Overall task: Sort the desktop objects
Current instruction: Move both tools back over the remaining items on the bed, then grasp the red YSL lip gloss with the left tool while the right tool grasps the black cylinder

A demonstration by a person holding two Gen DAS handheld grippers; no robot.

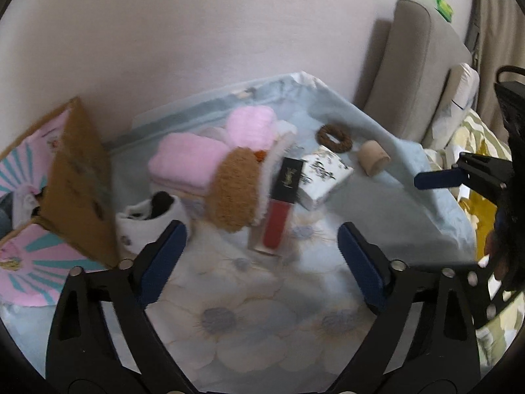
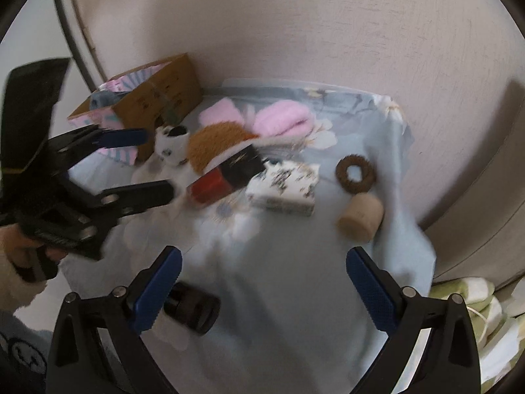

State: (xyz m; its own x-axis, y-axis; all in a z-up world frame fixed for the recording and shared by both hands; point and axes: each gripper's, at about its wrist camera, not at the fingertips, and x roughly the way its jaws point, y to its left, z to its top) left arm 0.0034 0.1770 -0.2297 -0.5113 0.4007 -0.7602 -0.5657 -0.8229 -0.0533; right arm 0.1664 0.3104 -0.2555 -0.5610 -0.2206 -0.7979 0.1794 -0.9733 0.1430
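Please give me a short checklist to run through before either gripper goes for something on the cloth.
1. Left gripper empty, jaws apart: ok.
2. Right gripper empty, jaws apart: ok.
3. Red lip gloss tube free to grasp: not ok, its black cap end lies against the brown fuzzy slipper.
4. Cork-coloured cylinder stable: cannot tell, it lies on its side near the cloth's edge, beside the brown ring.
5. Cardboard box open and reachable: ok, it stands at the far left with its top open.
6. Black cylinder clear of the right gripper: not ok, it lies right by the left jaw.
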